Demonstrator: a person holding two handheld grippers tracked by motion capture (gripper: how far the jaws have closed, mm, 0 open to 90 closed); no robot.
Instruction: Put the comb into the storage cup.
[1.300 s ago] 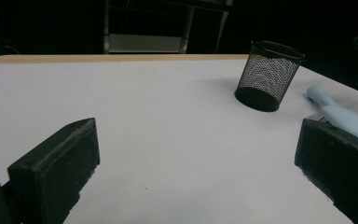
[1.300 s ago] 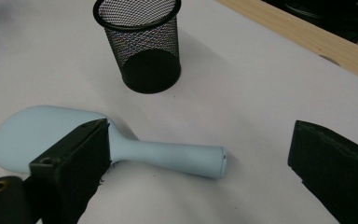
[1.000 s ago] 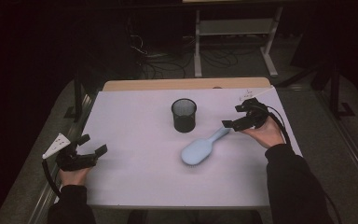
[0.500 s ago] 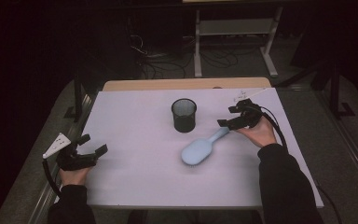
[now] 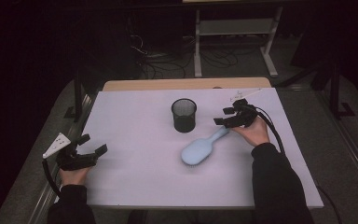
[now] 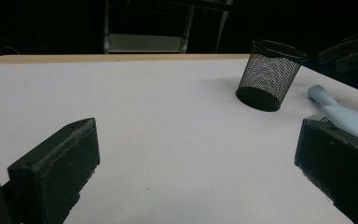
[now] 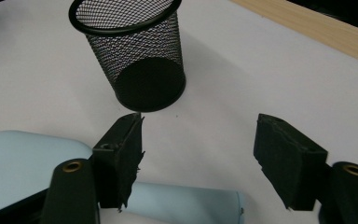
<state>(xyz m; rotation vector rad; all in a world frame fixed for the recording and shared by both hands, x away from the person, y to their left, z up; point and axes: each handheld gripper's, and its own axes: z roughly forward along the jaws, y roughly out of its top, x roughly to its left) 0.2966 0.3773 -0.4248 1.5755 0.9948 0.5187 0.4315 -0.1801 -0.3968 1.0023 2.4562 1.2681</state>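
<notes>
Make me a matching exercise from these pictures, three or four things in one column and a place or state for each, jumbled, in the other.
Things:
1. mesh cup
2. hairbrush
3. left gripper
4. right gripper

Places or states:
A. lying flat, pale blue, handle toward the far right
B. jaws just been closing, either side of the handle end, not pressing on it
C. upright, black, mid-table
D. jaws wide apart near the front left corner, nothing between them

Pairs: 1-C, 2-A, 3-D, 4-B

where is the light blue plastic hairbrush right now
In the high view the light blue plastic hairbrush lies right of centre, just in front of the black mesh cup, handle toward the right gripper.
</notes>
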